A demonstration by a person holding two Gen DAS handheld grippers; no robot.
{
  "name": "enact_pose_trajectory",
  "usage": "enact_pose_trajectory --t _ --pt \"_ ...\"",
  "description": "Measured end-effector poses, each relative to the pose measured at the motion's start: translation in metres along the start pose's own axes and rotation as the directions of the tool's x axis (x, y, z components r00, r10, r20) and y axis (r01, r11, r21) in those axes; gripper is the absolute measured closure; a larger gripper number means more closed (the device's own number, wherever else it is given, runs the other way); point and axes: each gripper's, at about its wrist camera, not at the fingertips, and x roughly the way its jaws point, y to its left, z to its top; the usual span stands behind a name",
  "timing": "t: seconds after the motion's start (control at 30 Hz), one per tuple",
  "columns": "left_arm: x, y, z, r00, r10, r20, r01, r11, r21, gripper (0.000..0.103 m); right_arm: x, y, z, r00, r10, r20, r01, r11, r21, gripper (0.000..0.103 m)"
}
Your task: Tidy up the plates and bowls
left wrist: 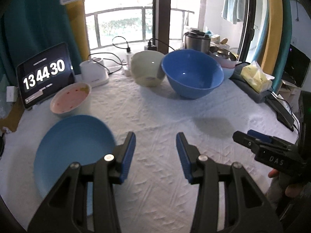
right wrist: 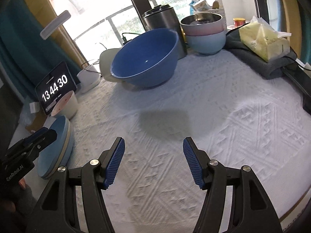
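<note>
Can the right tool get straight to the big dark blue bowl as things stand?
Probably yes. The right tool is open and empty, and only bare white tablecloth lies between it and the dark blue bowl. The bowl sits tilted against the cream bowl behind, so its near rim is exposed.

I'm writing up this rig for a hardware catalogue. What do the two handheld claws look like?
Both match: the left claw and right claw have black angular bodies, silver pivot bolts and blue ribbed pads. White lettering marks the bodies: "DAS" on the right, "GenRobot.AI" on the left. No cables show.
</note>
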Motion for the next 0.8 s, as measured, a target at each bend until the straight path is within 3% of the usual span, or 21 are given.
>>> enact_pose_trajectory --t 0.4,0.8 --pt "0.041 -0.035 0.032 0.998 -0.058 -0.004 0.058 0.998 0.025 0.058 0.014 -0.044 0.028 0.999 -0.044 0.005 0.044 0.999 0.019 0.037" --pt "0.077 -0.040 0.069 0.990 -0.128 0.056 0.124 0.990 0.061 0.058 0.031 -0.052 0.060 0.997 -0.074 0.033 0.074 0.997 0.018 0.037"
